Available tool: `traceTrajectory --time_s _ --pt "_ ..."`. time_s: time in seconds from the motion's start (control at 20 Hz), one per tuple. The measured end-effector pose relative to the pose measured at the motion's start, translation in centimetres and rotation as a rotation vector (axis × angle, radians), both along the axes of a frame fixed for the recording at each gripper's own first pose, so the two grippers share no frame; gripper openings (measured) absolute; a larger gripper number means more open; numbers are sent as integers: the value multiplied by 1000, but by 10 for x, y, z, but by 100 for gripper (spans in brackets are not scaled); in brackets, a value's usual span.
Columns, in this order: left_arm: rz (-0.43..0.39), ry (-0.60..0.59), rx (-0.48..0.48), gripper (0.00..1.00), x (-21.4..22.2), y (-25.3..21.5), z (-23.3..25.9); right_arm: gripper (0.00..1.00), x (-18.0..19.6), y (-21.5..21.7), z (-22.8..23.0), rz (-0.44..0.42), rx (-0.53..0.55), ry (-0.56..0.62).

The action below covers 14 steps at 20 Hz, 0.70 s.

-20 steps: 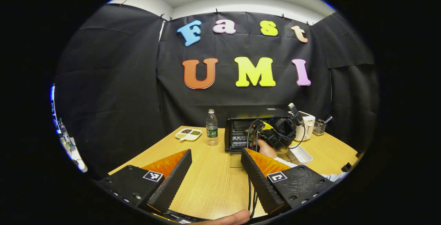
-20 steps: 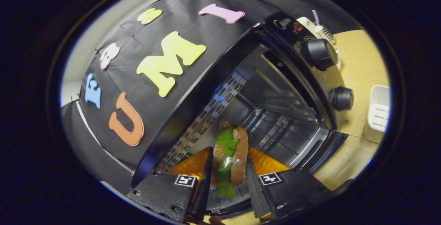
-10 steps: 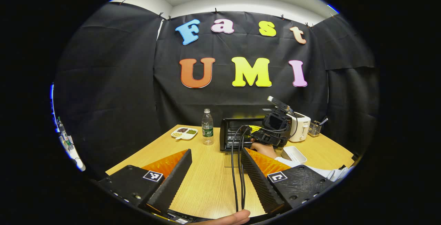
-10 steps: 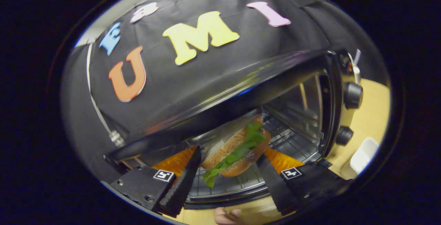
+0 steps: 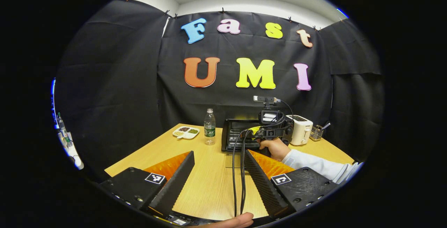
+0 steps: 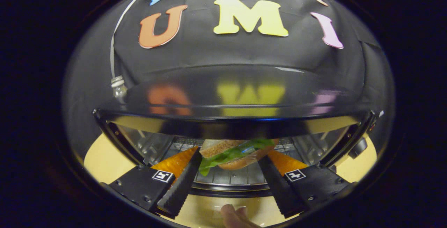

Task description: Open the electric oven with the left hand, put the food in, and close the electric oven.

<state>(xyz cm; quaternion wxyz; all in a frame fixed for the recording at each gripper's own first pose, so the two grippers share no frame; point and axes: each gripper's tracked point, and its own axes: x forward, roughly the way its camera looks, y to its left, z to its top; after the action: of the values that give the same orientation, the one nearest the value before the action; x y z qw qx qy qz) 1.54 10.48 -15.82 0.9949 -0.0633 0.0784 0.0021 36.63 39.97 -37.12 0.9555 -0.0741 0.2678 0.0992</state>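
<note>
Sandwich (image 6: 234, 153) on the oven rack (image 6: 230, 175), low centre of the right gripper view, lying flat just inside the mouth of the electric oven (image 6: 230, 116), lettuce spilling toward lower left. Your right gripper (image 6: 228, 182) has its jaws spread wide to either side of the bun, apparently clear of it, so the food looks let go. Risk here: the bun sits near the rack's front lip, and pulling back crooked could snag the lettuce and drag it out. Back out straight and level.

Over to the left gripper view: your left gripper (image 5: 218, 177) hangs low over the worktop (image 5: 209, 179), jaws released, gripping nothing, well apart from the oven at centre frame. The door (image 5: 233, 160) lies flat and open. Your right hand (image 5: 276, 148) holds its device level at the oven mouth, sleeve (image 5: 314, 167) stretching in from lower right. Watch the cables (image 5: 239, 172) trailing between your jaws; they could catch when you reach for the door.
</note>
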Motion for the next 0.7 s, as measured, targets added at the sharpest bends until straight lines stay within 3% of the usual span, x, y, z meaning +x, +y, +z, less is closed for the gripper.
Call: traceTrajectory --time_s 0.05,0.1,0.15,0.2,0.45,0.7 --pt "-2 0 1 94 -1 -1 1 100 -4 -2 -3 3 -16 24" --pt "-1 2 5 94 -2 -1 1 91 -8 -4 -5 8 -27 48" --pt "3 3 9 95 -3 1 0 91 -12 -8 -6 7 -42 75" --pt "5 5 9 94 -3 0 -1 100 -16 -11 -7 13 -47 104" --pt "6 25 11 94 -3 0 -8 100 -54 -21 -9 74 -94 266" --pt "0 42 14 94 6 -4 -15 100 -85 -32 31 142 -53 234"
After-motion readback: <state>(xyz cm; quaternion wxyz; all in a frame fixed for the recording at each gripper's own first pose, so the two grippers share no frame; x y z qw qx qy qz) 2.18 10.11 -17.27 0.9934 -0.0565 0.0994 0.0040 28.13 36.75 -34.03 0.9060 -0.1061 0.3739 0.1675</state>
